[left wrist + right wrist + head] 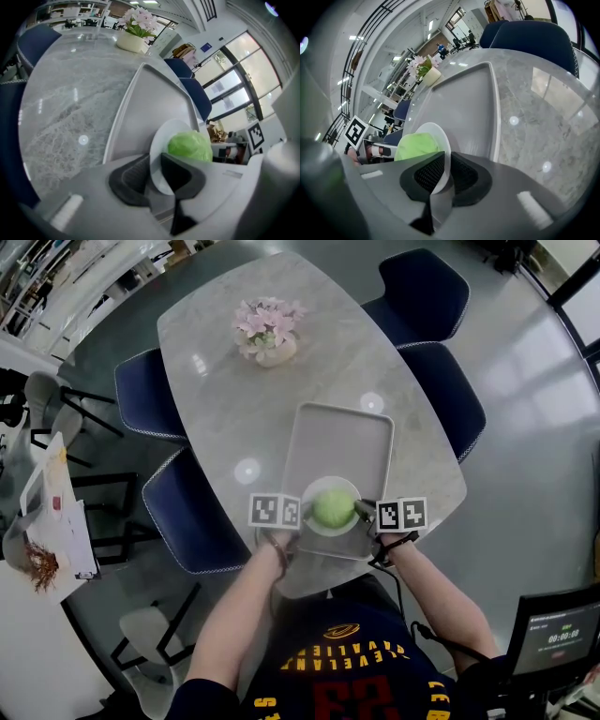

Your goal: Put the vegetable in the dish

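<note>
Low at centre frame, the green vegetable [333, 508] sits on the white dish [343, 484], over the near end of the tray [342, 442]. Opposite edges of its rim are clamped by the left gripper [302, 514] and the right gripper [367, 512].

Marble table [211, 352]: tray [342, 442], flower pot [274, 354]

Table [216, 343] looks polished marble, tray [342, 442] smooth matt (plastic, seemingly), dish [159, 140] glossy white.
</note>
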Demonstrator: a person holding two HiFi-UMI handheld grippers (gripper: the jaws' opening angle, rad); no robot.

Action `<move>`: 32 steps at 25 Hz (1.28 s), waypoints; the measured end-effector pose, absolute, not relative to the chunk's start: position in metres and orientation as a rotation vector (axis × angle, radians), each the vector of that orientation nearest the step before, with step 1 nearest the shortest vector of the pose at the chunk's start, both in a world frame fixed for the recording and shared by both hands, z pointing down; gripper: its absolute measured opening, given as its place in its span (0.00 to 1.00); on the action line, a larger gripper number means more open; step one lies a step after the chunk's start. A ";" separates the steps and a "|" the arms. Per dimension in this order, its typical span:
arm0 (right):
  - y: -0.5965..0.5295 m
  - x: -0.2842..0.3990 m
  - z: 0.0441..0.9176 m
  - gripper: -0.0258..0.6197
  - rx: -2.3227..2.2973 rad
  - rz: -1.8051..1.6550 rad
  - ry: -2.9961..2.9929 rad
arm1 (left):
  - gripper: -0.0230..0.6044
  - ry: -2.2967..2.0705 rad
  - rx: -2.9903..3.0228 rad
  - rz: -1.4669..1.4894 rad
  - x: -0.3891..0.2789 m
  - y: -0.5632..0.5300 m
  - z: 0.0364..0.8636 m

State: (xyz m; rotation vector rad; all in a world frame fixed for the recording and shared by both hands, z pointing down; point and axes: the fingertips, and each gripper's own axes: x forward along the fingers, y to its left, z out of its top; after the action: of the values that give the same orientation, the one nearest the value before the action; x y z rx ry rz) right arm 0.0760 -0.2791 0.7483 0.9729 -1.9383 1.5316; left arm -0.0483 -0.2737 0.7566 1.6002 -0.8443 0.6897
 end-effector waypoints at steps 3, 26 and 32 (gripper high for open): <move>-0.277 0.076 0.749 0.11 0.950 1.486 -1.917 | 0.16 -0.846 1.602 0.710 -0.049 -0.273 0.756; -0.278 0.077 0.746 0.12 0.872 1.058 -1.915 | 0.16 -0.919 1.625 0.872 -0.048 -0.268 0.756; -0.278 0.078 0.746 0.13 0.880 0.967 -1.924 | 0.18 -0.937 1.675 0.931 -0.049 -0.267 0.755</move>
State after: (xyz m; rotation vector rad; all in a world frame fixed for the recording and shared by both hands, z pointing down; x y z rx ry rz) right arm 0.0777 -0.2783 0.7458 0.8798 -1.9237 0.9671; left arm -0.0487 -0.2672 0.7552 1.6753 -0.9371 0.9310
